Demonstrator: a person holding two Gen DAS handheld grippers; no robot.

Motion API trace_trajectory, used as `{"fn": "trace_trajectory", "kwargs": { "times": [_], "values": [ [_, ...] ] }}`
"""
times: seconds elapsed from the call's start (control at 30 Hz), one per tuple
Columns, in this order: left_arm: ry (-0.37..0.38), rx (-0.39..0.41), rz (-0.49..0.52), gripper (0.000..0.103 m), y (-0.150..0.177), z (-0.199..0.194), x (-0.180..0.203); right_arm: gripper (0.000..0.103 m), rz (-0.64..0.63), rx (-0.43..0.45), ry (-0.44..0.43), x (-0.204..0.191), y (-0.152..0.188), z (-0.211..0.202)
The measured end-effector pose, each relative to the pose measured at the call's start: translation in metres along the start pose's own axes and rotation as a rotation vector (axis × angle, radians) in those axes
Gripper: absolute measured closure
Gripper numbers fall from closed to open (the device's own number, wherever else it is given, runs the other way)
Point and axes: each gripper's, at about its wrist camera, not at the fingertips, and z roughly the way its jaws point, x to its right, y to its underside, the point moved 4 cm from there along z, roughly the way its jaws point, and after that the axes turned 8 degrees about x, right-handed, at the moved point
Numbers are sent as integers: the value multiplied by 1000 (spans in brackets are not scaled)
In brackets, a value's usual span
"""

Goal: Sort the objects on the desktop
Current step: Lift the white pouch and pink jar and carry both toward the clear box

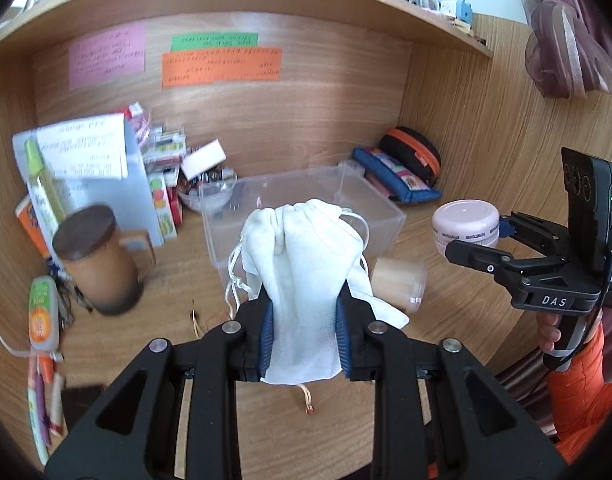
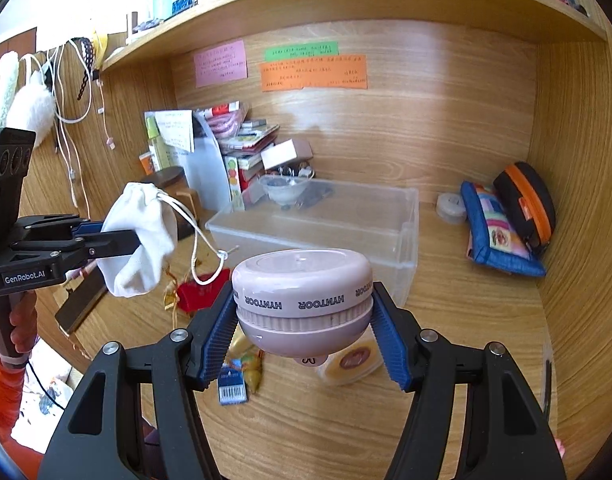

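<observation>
My left gripper is shut on a white drawstring pouch and holds it above the desk, just in front of a clear plastic box. The pouch also shows in the right wrist view, held by the left gripper. My right gripper is shut on a round pink device marked HYNTOOR, lifted near the clear box. In the left wrist view the right gripper holds the pink device at the right.
A lidded brown mug stands at left, with boxes and papers behind. A blue pencil case and a black-orange case lie at right. A jar lies on its side. A red item, a yellow container and small packets lie on the desk.
</observation>
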Motion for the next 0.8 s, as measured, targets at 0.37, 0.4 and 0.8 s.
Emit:
{"fn": "trace_trajectory", "kwargs": {
  "times": [0.37, 0.4, 0.8],
  "values": [
    [29, -44, 5, 77, -37, 46, -10, 43, 6, -6, 7, 22, -36, 31],
    [25, -51, 6, 77, -39, 53, -13, 43, 8, -13, 6, 24, -37, 36],
    [22, -117, -47, 77, -55, 127, -41, 43, 2, -136, 24, 59, -50, 117]
  ]
}}
